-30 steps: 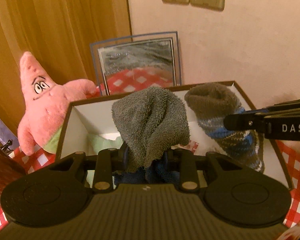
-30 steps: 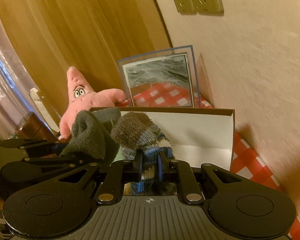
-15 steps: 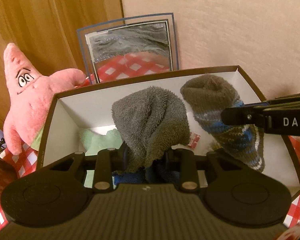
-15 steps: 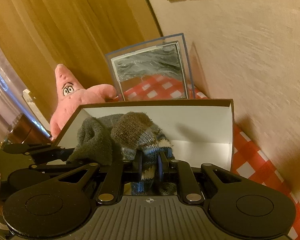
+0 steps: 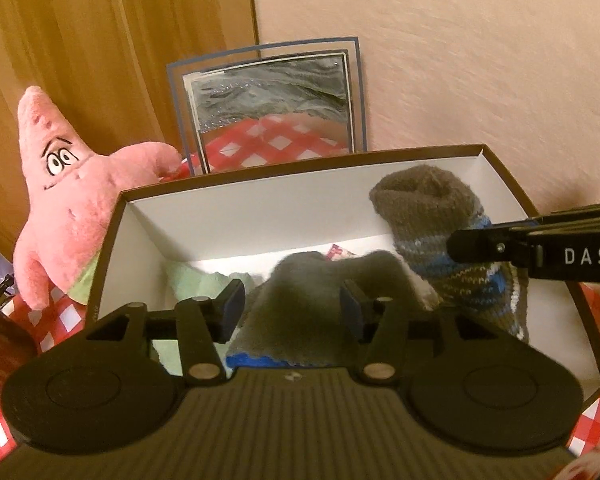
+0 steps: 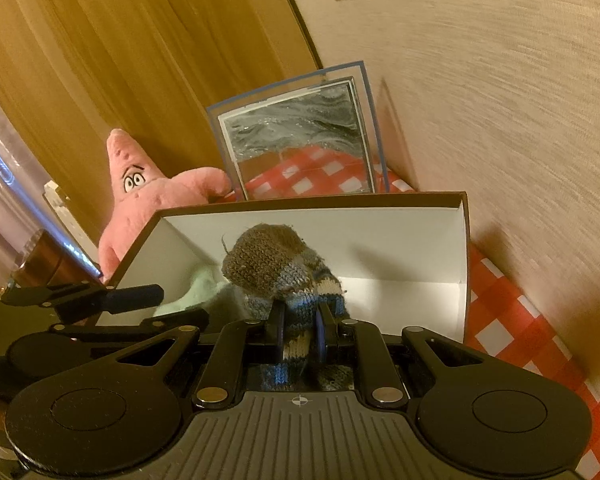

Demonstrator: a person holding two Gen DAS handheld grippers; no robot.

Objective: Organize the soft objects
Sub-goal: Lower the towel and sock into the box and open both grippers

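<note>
With its jaws spread wide, my left gripper (image 5: pixel 292 312) holds nothing: the grey fleece sock (image 5: pixel 320 300) lies slumped and slightly blurred between and below the open fingers, inside the box (image 5: pixel 112 240), with a strip of blue trim showing at its near edge. My right gripper (image 6: pixel 300 340) is clamped together on the striped knit sock (image 6: pixel 276 264), pinching it around the blue-and-cream banded part, so that the brown toe end stands up above the jaws and the rest hangs down behind them over the box's interior. From the left camera that same sock sits toward the right side of the box, its brown tip near the back wall. By my reckoning, the fleece sock is as good as placed, the knit sock is over the box but not yet let go, and a pale green soft item (image 5: pixel 204 280) already lies on the box floor at the left. What seems left is opening my right jaws, and perhaps dealing with the pink star plush (image 5: pixel 68 208), which stands outside the box against its left wall on the red checked cloth (image 6: pixel 516 320). The knit sock looks thick, limp and loosely woven; the fleece one fuzzy and shapeless.
</note>
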